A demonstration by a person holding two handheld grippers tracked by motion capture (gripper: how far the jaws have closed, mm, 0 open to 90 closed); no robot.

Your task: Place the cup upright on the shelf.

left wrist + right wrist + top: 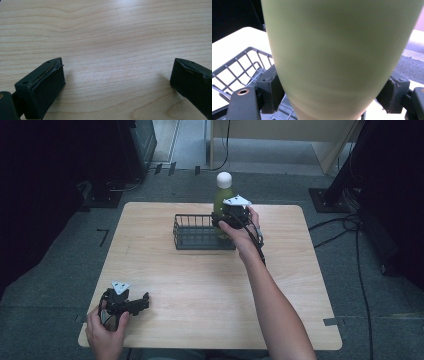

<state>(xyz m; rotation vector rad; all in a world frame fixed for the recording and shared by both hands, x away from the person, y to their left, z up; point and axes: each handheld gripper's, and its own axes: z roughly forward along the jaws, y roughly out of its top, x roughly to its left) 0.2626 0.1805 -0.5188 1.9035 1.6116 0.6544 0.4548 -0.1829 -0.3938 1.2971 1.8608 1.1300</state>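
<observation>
Holding one green bottle (pixel 223 195) upright over the right end of one wire basket (pixel 192 238), the right gripper (pixel 231 217) clamps the bottle's lower body in the high view. The bottle carries a white cap and stands at the far middle of the bench (pixel 210 285). Whether its base rests on the basket floor or hangs above it cannot be told. The left gripper (pixel 142 302) lies at the near left corner of the bench, well apart from the basket, with the person's left hand (pixel 106 332) on it.

In the left gripper view, the left gripper (pixel 117 75) has its jaws spread wide over bare wood; nothing lies between them.

In the right gripper view, the bottle (pixel 337 55) sits between both pads (pixel 271 90) of the right gripper, which press its sides. The basket (pixel 239 67) grid shows below and to the left.

Judgement: the bottle is picked and brought to the basket; lowering, if any is left, and release are not yet done.

Count: one bottle, one basket, two grippers.
</observation>
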